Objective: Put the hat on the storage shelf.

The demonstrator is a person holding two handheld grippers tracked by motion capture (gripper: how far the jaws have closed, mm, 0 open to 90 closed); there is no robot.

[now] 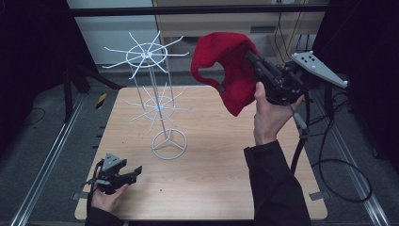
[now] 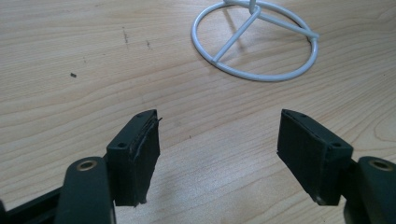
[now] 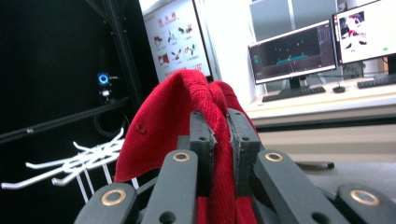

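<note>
Red cap (image 1: 226, 66) is up in the air, pinched tight in the right gripper (image 1: 256, 61), just right of the white wire rack (image 1: 155, 101) (2 tiers of prongs). Left gripper (image 1: 134, 173) rests wide open and empty on the table (image 1: 221, 160), way farther off.

The left tool (image 1: 134, 172) rests low at the near left of the table (image 1: 216, 155), held in the person's left hand (image 1: 107, 197), pointing right; in the left gripper view its jaws stand wide apart with nothing between them. The right tool (image 1: 249, 55) is raised high at the far right, pointing left, gripped from below by the right hand (image 1: 270, 115) on a dark-sleeved forearm. Its jaws are pressed tight on a fold of the red cap (image 3: 187, 102).
</note>
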